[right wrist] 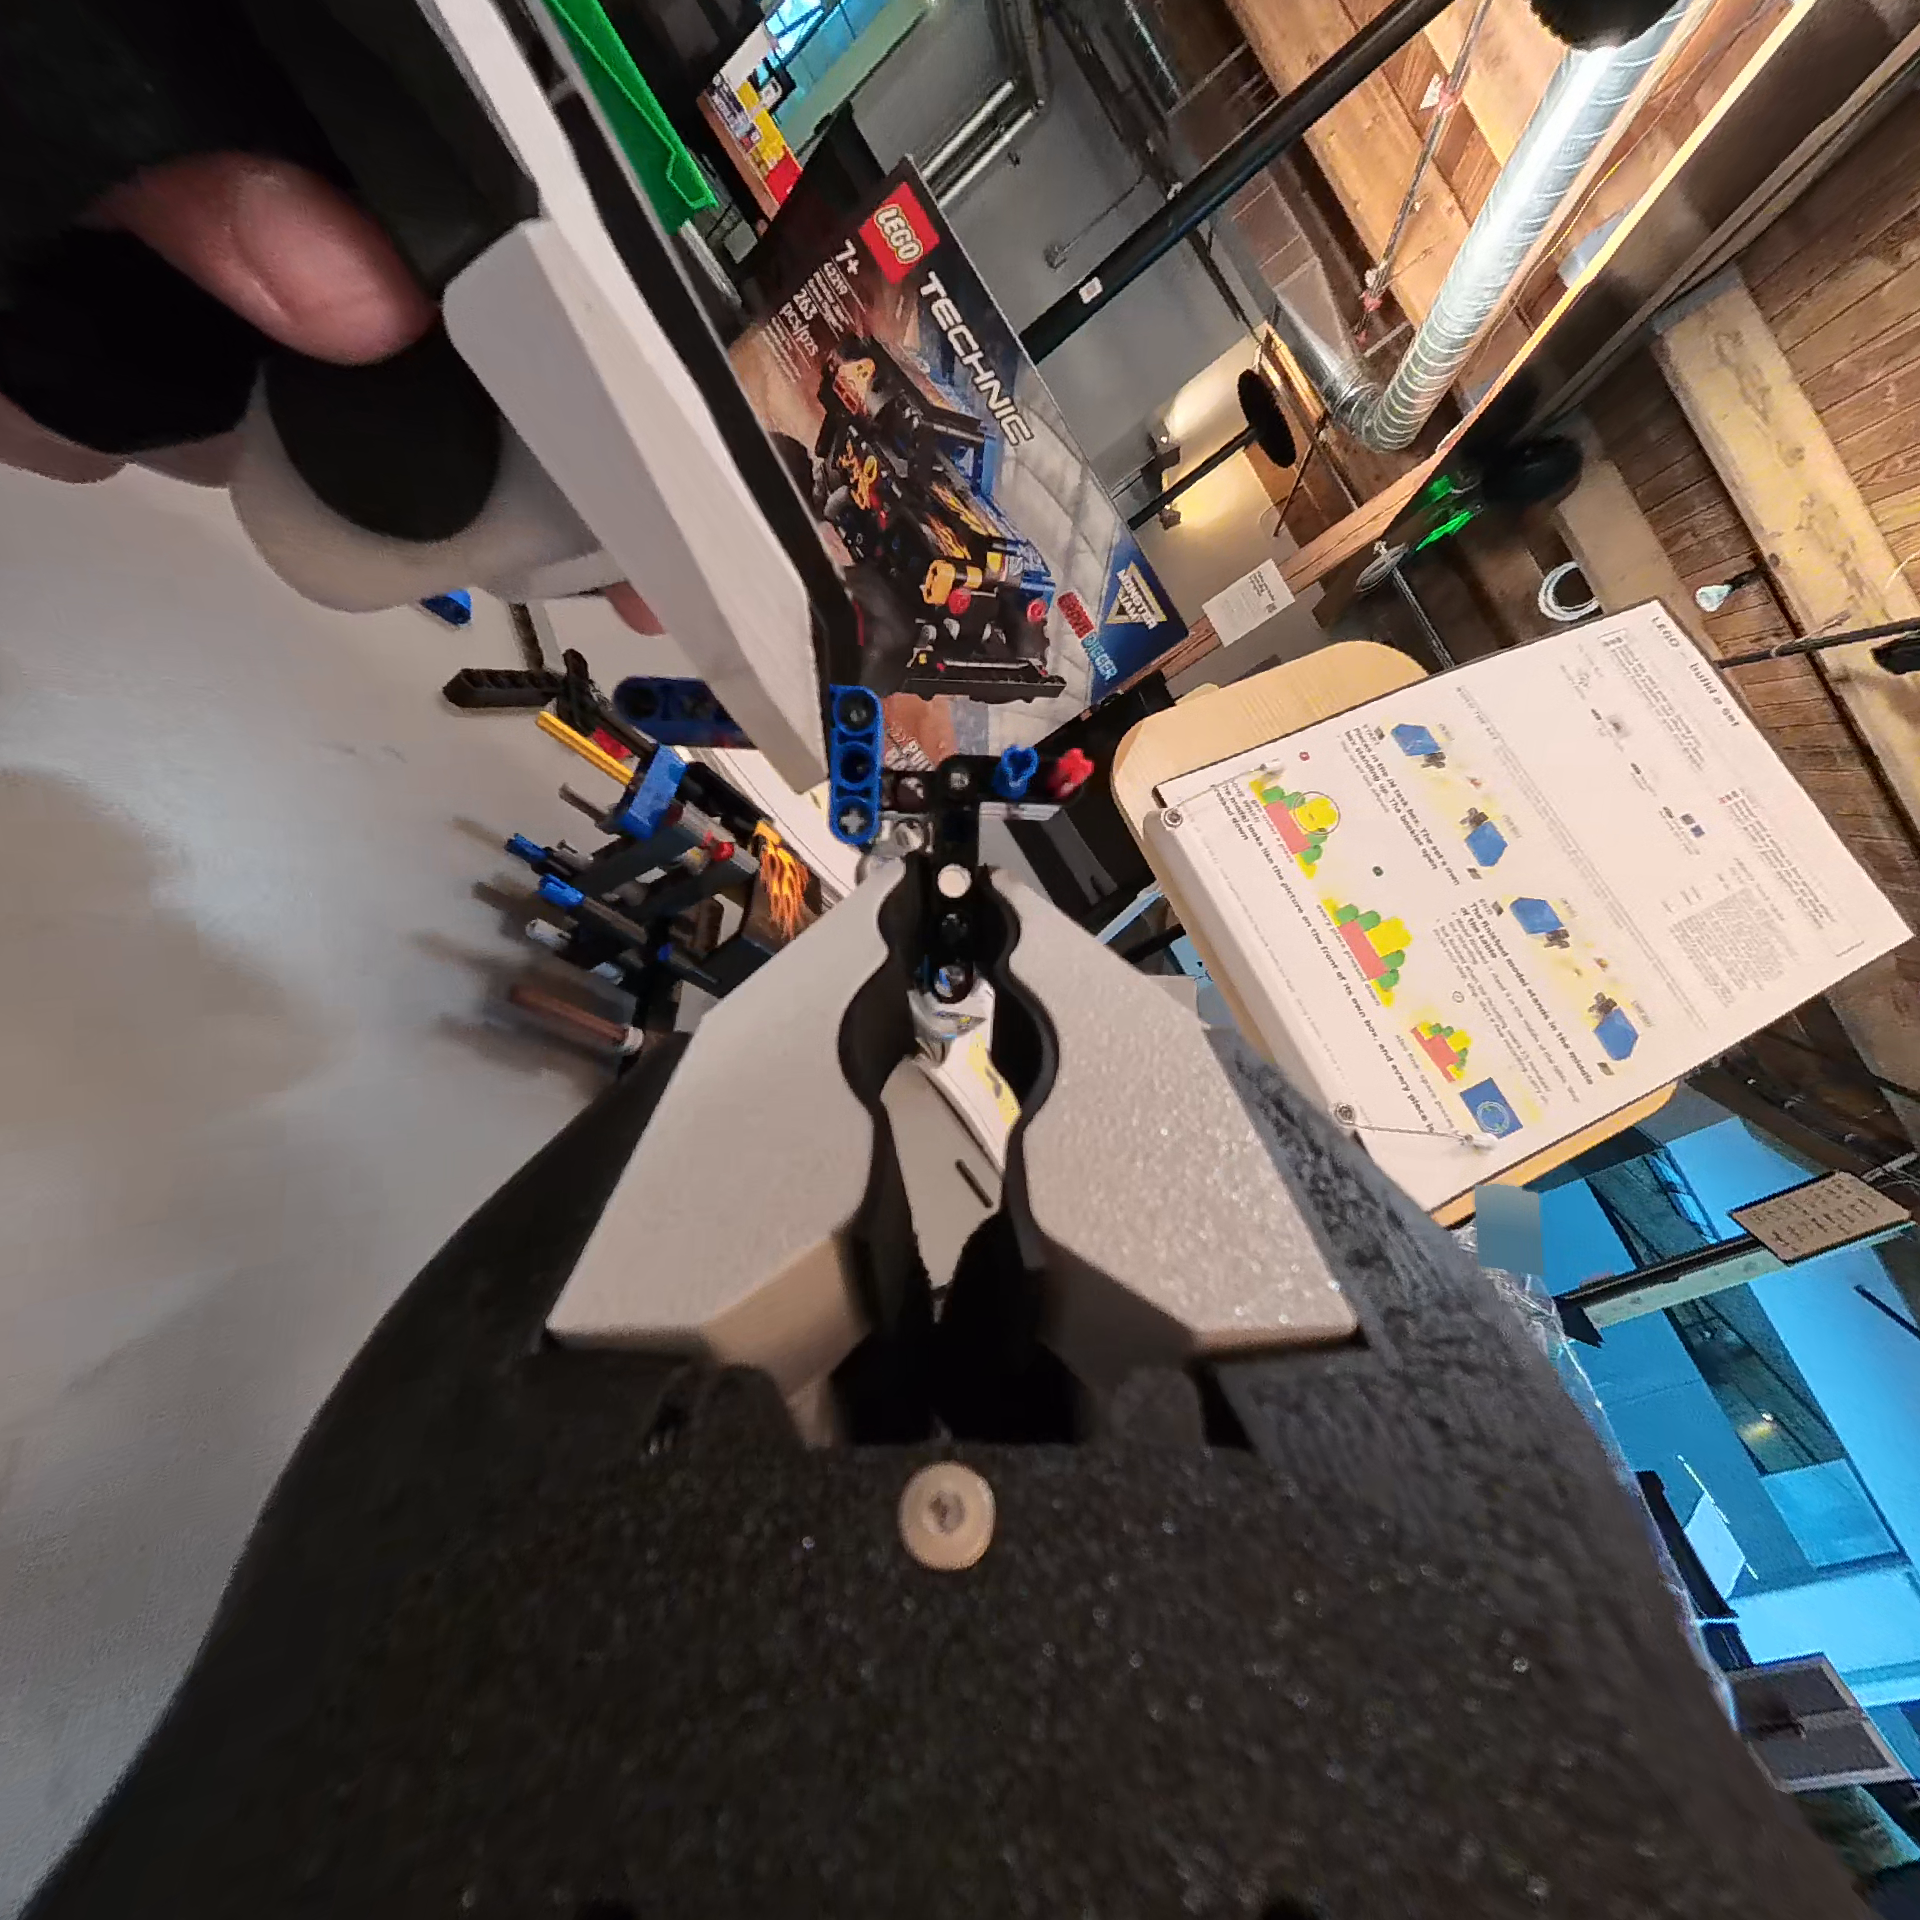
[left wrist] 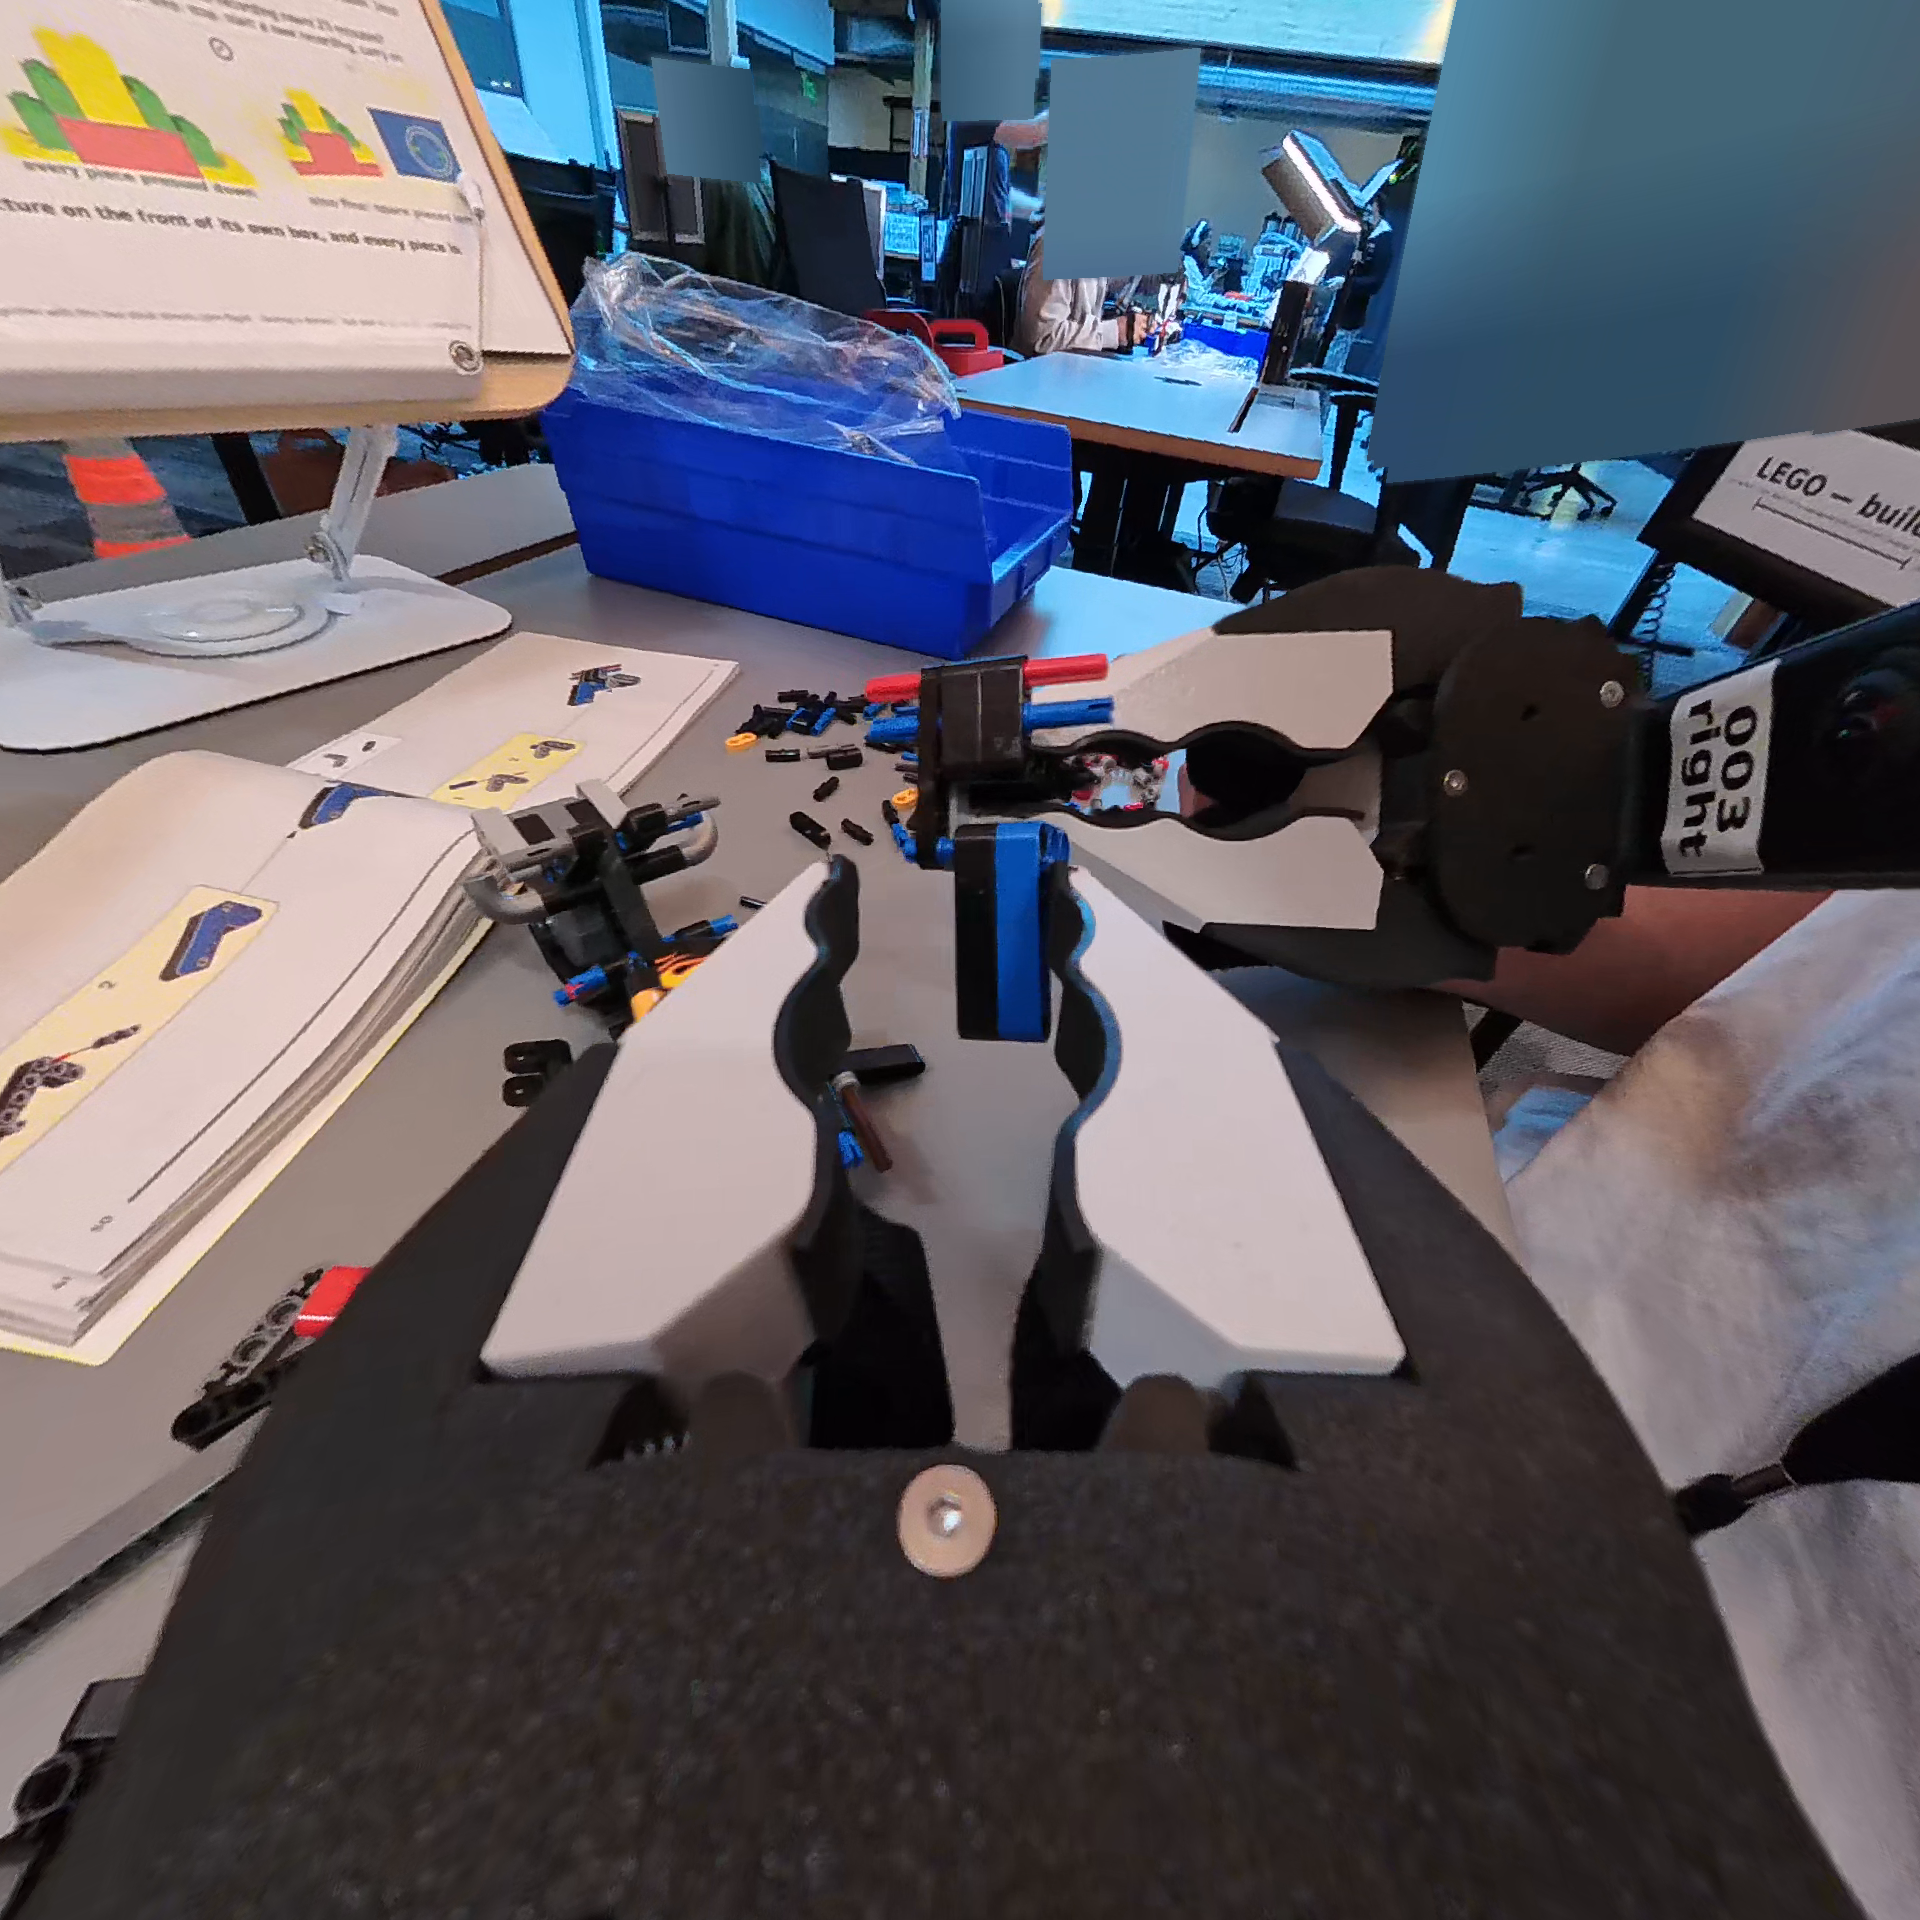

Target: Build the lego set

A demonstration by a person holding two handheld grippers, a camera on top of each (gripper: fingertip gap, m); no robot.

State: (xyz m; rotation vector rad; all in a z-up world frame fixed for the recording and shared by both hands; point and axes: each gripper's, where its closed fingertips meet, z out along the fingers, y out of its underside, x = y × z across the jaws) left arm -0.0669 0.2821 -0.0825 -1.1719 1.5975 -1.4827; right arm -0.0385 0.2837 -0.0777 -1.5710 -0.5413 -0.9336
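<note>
My right gripper (right wrist: 951, 883) is shut on a small black sub-assembly (right wrist: 951, 831) that carries a blue beam (right wrist: 854, 764) and red and blue pins. In the left wrist view it (left wrist: 1039, 774) comes in from the right, holding the sub-assembly (left wrist: 977, 727) above the table. The blue-and-black beam (left wrist: 1003, 935) hangs down between the fingers of my left gripper (left wrist: 951, 883), close against the right-hand finger (left wrist: 1174, 1091). My left gripper is open. A partly built black, grey and blue model (left wrist: 603, 883) lies on the table to the left, and shows in the right wrist view (right wrist: 665, 862).
An open instruction booklet (left wrist: 208, 1039) lies at the left. Loose small pieces (left wrist: 821, 748) are scattered behind the grippers. A blue bin (left wrist: 810, 520) with a plastic bag stands at the back. An instruction board on a stand (left wrist: 208, 208) and the set's box (right wrist: 935, 468) stand nearby. Both grippers' tips are close together, under 4 cm apart.
</note>
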